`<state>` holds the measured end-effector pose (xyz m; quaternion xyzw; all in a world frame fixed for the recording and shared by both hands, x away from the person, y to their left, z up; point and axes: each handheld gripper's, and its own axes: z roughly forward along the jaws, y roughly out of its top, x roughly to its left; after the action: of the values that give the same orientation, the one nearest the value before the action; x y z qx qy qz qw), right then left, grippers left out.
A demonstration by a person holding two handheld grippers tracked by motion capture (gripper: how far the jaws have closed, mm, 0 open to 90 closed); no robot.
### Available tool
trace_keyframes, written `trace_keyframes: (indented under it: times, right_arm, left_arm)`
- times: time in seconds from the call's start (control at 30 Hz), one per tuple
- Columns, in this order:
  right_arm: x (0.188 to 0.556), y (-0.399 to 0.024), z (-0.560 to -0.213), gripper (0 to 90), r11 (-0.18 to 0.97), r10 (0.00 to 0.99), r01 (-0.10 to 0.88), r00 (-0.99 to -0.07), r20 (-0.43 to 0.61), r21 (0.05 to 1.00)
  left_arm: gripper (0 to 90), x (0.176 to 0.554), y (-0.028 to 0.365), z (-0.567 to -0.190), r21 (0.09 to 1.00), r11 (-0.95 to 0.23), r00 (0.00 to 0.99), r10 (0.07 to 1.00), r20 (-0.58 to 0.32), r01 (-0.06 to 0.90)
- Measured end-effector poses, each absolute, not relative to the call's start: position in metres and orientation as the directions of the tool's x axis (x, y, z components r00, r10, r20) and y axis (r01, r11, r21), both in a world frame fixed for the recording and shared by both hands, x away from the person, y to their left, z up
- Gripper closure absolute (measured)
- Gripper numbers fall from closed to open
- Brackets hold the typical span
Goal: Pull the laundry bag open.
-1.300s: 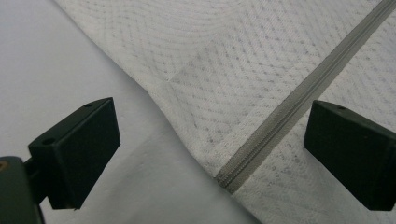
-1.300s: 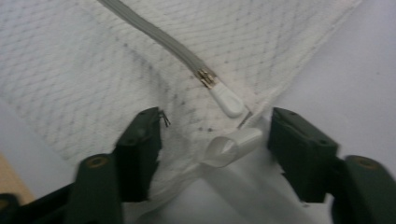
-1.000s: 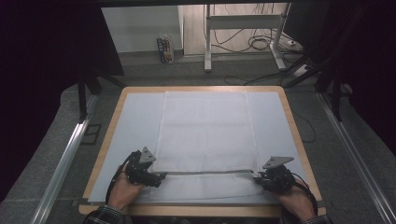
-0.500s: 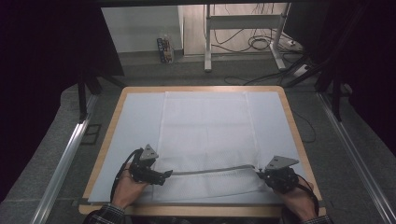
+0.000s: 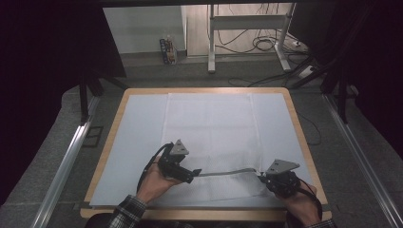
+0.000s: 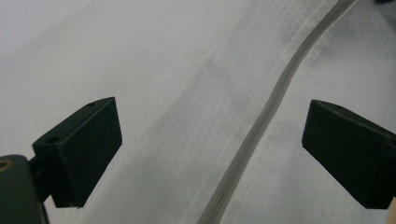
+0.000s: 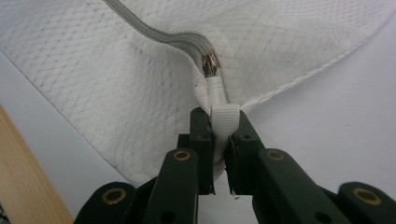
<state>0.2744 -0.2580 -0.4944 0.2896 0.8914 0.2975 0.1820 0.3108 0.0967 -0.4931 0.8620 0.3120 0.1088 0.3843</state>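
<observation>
A white mesh cloth bag [image 5: 209, 128] lies flat on the pale sheet of the table, with a grey zipper [image 5: 228, 172] running along its near edge. My right gripper [image 5: 263, 178] is at the zipper's right end. In the right gripper view it [image 7: 219, 119] is shut on the white pull tab [image 7: 224, 116], on which its jaws have just been closing. My left gripper [image 5: 196, 172] hovers over the zipper's left part. Its jaws stand wide open [image 6: 212, 128], the zipper [image 6: 261, 126] passing between them untouched.
The table has a wooden rim [image 5: 100, 161] and a pale sheet [image 5: 138, 137] under the bag. Metal rails [image 5: 66, 161] run along both sides. Behind the table are a desk frame [image 5: 211, 42], floor cables [image 5: 266, 45] and a small carton [image 5: 167, 50].
My left gripper has moved right along the zipper, toward the right gripper, and lifted a little. The right gripper has kept its place at the zipper's end.
</observation>
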Motion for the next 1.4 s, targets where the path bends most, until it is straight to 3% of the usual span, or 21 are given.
trace_keyframes:
  times: [0.7,1.03,1.4]
  right_arm:
    - [0.275,-0.256,-0.496,80.3,0.675,0.606,0.389,-0.777,-0.171,0.627]
    - [0.275,-0.257,-0.495,80.2,0.672,0.606,0.388,-0.778,-0.166,0.631]
    - [0.275,-0.258,-0.494,79.6,0.655,0.623,0.406,-0.768,-0.152,0.637]
  left_arm:
    - [6.4,0.35,-0.044,-0.478,0.711,-0.633,0.907,0.421,-0.015,0.305]
    - [6.6,0.351,-0.082,-0.484,0.695,-0.662,0.924,0.383,-0.007,0.28]
    - [7.2,0.351,-0.082,-0.49,0.694,-0.673,0.93,0.366,0.015,0.254]
